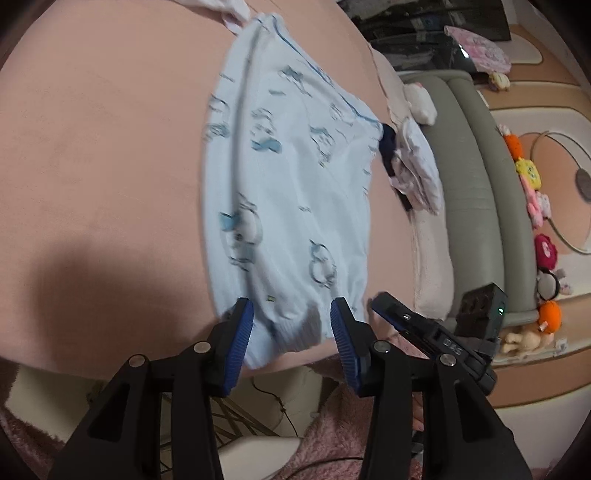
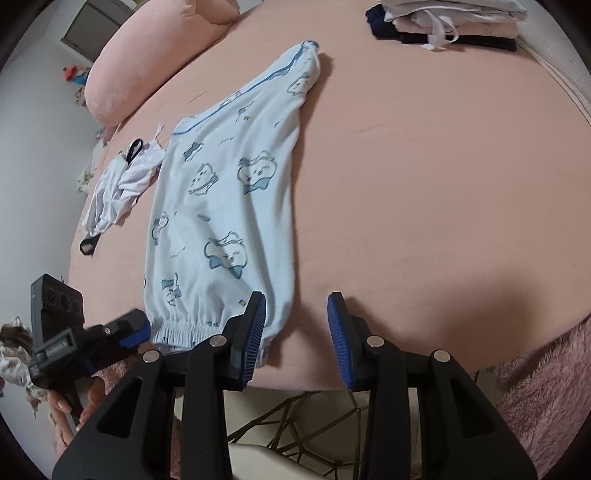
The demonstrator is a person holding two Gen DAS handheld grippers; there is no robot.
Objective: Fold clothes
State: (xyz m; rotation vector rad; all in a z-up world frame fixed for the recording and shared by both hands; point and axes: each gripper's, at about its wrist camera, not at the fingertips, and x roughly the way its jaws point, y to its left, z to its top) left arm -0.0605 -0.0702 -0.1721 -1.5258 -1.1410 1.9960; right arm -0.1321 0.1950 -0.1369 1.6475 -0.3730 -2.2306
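A pale blue garment [image 1: 295,177] printed with cartoon figures lies flat on the pink bed sheet [image 1: 92,147], its gathered elastic hem toward me. My left gripper [image 1: 291,321] is open at the near bed edge; the hem lies between its blue fingers, and the pads do not press on it. In the right wrist view the same garment [image 2: 229,192] stretches away to the upper left. My right gripper [image 2: 297,321] is open beside the hem's right corner. Its left fingertip overlaps the cloth, and only sheet [image 2: 443,184] shows between its fingers.
A stack of folded clothes [image 2: 454,26] sits at the far corner of the bed. A crumpled white garment [image 2: 122,184] lies left of the blue one, and a pink pillow [image 2: 155,59] is beyond it. Plush toys [image 1: 532,184] line the floor past the grey bed frame [image 1: 476,166].
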